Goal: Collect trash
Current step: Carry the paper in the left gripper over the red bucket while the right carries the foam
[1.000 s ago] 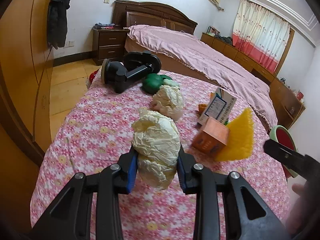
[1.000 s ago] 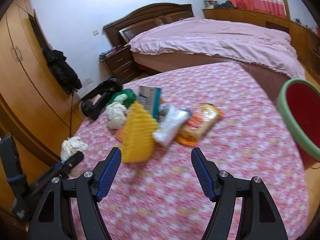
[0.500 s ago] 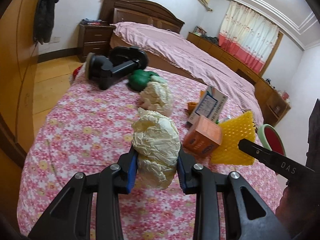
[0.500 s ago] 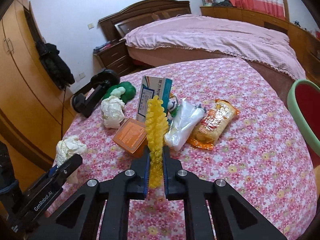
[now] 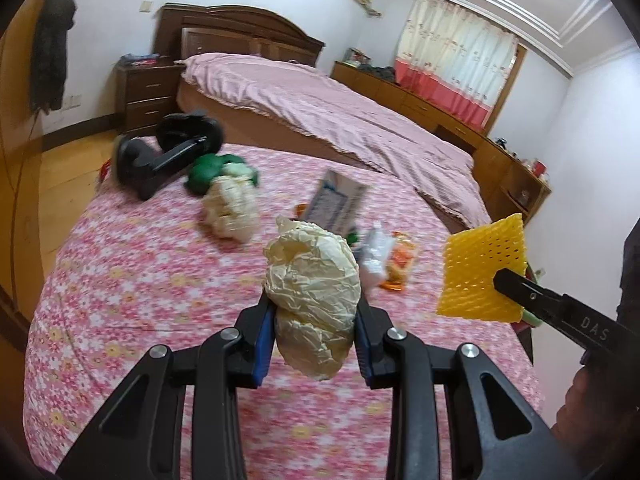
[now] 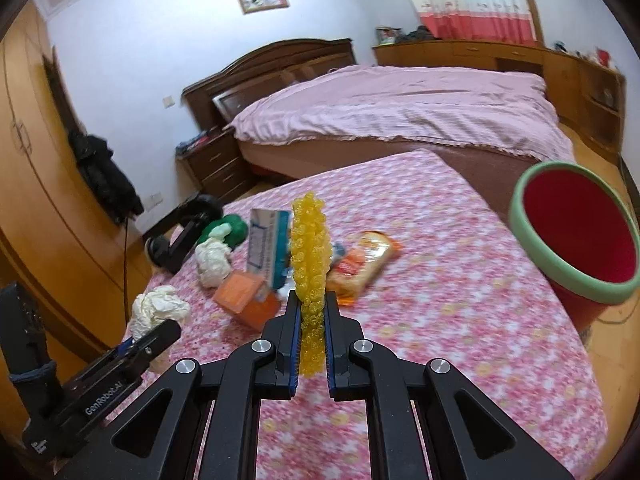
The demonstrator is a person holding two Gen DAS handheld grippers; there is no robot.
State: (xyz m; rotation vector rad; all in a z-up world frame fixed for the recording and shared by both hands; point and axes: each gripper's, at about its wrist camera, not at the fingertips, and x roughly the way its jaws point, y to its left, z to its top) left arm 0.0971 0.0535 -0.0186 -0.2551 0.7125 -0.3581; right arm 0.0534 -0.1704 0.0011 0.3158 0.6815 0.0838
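My left gripper point(image 5: 314, 312) is shut on a crumpled cream paper ball point(image 5: 312, 280), held above the pink flowered tablecloth point(image 5: 120, 280). My right gripper point(image 6: 312, 312) is shut on a yellow foam net point(image 6: 310, 248), which stands edge-on between the blue pads, clear of the table. In the left wrist view the net point(image 5: 484, 268) hangs at the right, pinched by the right gripper point(image 5: 516, 286). In the right wrist view the left gripper point(image 6: 160, 336) and its paper ball point(image 6: 158, 308) show at the lower left. A red bin with a green rim point(image 6: 576, 236) stands off the table's right edge.
On the table lie a second paper ball point(image 6: 214, 260), a green lump point(image 6: 228, 230), a blue and white carton point(image 6: 266, 244), an orange box point(image 6: 246, 296), a snack wrapper point(image 6: 360, 264) and a black device point(image 5: 168, 156). A bed point(image 6: 400, 112) stands behind and a wardrobe to the left.
The right gripper went from open to shut on the yellow foam net and lifted it off the table. The left gripper kept the paper ball and both views swung right.
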